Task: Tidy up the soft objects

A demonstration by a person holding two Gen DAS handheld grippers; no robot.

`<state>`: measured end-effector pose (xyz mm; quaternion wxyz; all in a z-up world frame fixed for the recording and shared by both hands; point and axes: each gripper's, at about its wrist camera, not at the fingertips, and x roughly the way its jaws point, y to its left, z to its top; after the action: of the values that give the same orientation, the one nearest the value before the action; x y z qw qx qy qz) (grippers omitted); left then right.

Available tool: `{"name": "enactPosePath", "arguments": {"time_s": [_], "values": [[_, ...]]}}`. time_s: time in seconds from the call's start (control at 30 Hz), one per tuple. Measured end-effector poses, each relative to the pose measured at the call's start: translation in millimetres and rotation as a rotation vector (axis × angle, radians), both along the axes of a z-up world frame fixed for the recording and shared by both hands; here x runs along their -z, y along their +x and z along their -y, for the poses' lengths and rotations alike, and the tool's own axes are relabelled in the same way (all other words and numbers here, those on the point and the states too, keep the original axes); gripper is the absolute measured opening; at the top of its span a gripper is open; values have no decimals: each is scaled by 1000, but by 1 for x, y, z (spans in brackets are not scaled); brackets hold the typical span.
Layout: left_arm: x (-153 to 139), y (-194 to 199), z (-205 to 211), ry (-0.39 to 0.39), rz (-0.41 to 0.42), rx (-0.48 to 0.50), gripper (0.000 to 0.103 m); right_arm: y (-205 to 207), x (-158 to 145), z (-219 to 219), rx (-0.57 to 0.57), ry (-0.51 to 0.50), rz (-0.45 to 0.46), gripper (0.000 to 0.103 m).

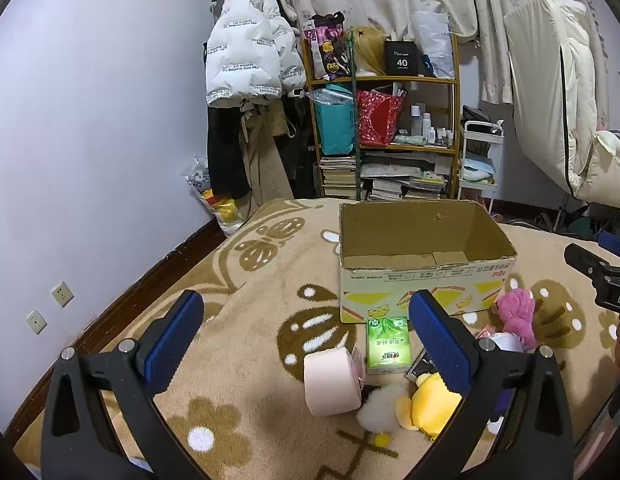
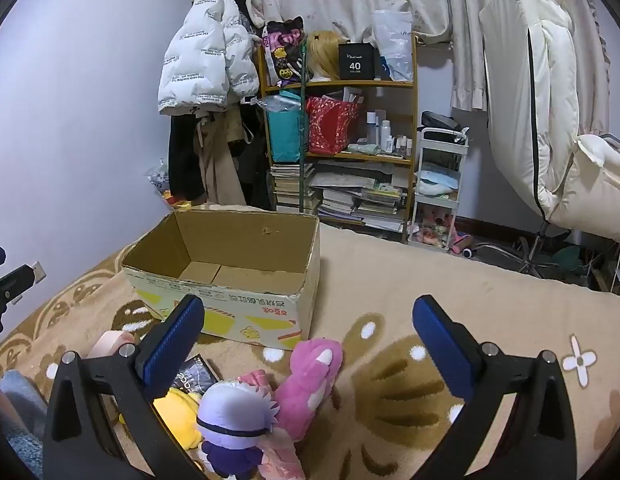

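Note:
An open, empty cardboard box stands on the beige patterned blanket; it also shows in the right wrist view. In front of it lie a pink roll, a green tissue pack, a white fluffy ball, a yellow plush and a pink plush. My left gripper is open above the roll and tissue pack. My right gripper is open above the pink plush and a purple-clothed white-haired doll; the yellow plush lies beside it.
A wooden shelf with bags, bottles and stacked books stands behind, with hanging jackets to its left, a white cart and a cream chair to the right. A dark booklet lies among the toys. The wall runs along the left.

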<state>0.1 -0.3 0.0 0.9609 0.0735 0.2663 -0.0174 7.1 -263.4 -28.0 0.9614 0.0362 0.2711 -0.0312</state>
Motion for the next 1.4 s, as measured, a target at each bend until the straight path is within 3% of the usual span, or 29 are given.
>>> {"name": "enactPosePath", "arguments": {"time_s": [1.4], "values": [[4, 0, -8, -10, -8, 3, 102, 0, 1, -1, 4, 1, 6, 103]]}}
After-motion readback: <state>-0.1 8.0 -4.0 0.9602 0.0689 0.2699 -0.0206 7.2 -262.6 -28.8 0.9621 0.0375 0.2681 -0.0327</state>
